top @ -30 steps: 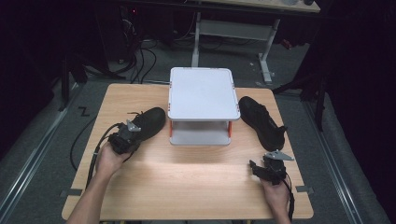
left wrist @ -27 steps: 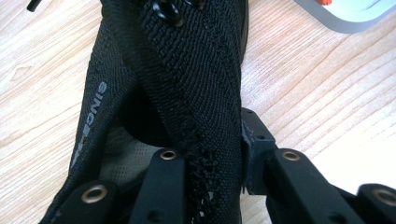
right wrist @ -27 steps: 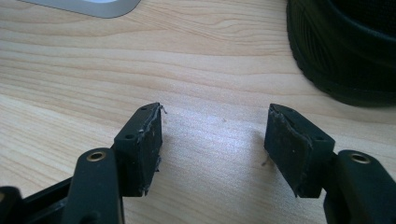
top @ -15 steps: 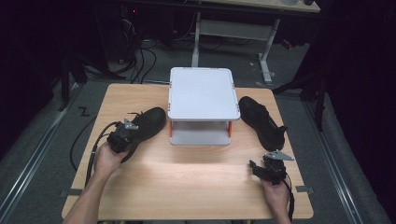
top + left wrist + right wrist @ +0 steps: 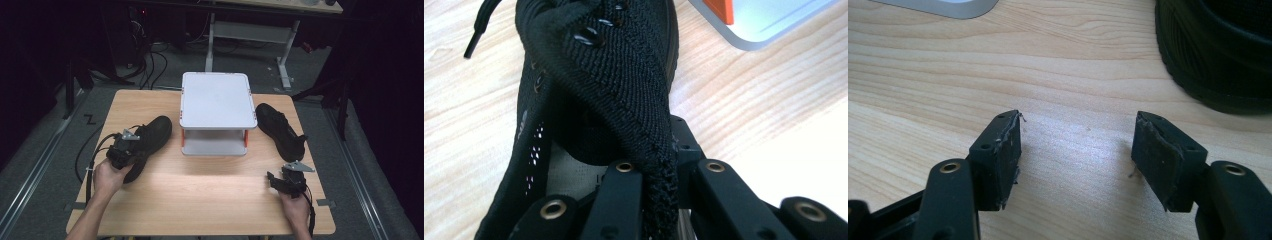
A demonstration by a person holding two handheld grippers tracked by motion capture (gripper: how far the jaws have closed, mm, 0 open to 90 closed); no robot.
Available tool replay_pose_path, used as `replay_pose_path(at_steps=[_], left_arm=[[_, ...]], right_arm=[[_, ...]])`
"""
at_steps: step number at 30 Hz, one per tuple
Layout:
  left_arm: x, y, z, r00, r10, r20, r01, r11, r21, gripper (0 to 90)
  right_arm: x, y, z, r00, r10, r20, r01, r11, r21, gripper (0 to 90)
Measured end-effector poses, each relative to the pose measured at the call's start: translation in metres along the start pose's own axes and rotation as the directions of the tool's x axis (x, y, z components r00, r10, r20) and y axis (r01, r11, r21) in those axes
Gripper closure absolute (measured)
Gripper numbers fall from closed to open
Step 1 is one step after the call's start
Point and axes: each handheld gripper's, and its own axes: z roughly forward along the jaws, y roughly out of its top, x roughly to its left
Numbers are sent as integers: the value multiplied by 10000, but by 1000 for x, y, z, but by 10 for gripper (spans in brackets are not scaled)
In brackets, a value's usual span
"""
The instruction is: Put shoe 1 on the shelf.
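A black knit shoe (image 5: 156, 131) lies left of the white stand, toe pointing away from me. My left gripper (image 5: 131, 151) sits at its heel. In the left gripper view the jaws (image 5: 656, 175) have just been closing and now pinch the shoe's (image 5: 614, 65) collar edge between them. A second black shoe (image 5: 280, 131) lies right of the stand. My right gripper (image 5: 274, 179) rests near the table's front right, short of that shoe (image 5: 1218, 55). Its jaws (image 5: 1078, 145) stand open over bare wood.
A white two-level stand (image 5: 216, 100) with orange posts sits at the table's middle back; its corner shows in both gripper views (image 5: 769, 25) (image 5: 943, 6). The wooden table (image 5: 210, 200) ends close behind both hands. Cables and desk legs lie beyond the far edge.
My left hand has edged slightly up at the shoe's heel. The right hand and the right shoe have stayed put.
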Motion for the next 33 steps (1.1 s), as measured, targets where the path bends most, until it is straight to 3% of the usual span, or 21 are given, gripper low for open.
replay_pose_path(at_steps=[11, 14, 18, 25, 33], left_arm=[[-5, -5, -25, 9992, -346, 199, 352, 9989, -318, 857], [-7, -6, -36, 9975, -524, 480, 545, 9976, -435, 856], [-11, -10, -43, 9982, -383, 468, 400, 9985, -363, 856], [-26, -15, -61, 9955, -528, 793, 575, 9966, -585, 857], [-51, -18, -74, 9933, -127, 1153, 183, 9987, -474, 857]], right_arm=[[0, 0, 0, 10000, -20, -6, 20, 10000, 4, 365], [0, 0, 0, 10000, -25, -28, 25, 10000, 14, 360], [0, 1, 1, 9999, -60, -107, 60, 10000, 29, 360], [0, 1, 1, 9998, -144, -153, 144, 9999, 12, 360], [3, 0, 0, 9985, -358, -412, 356, 9994, -54, 428]])
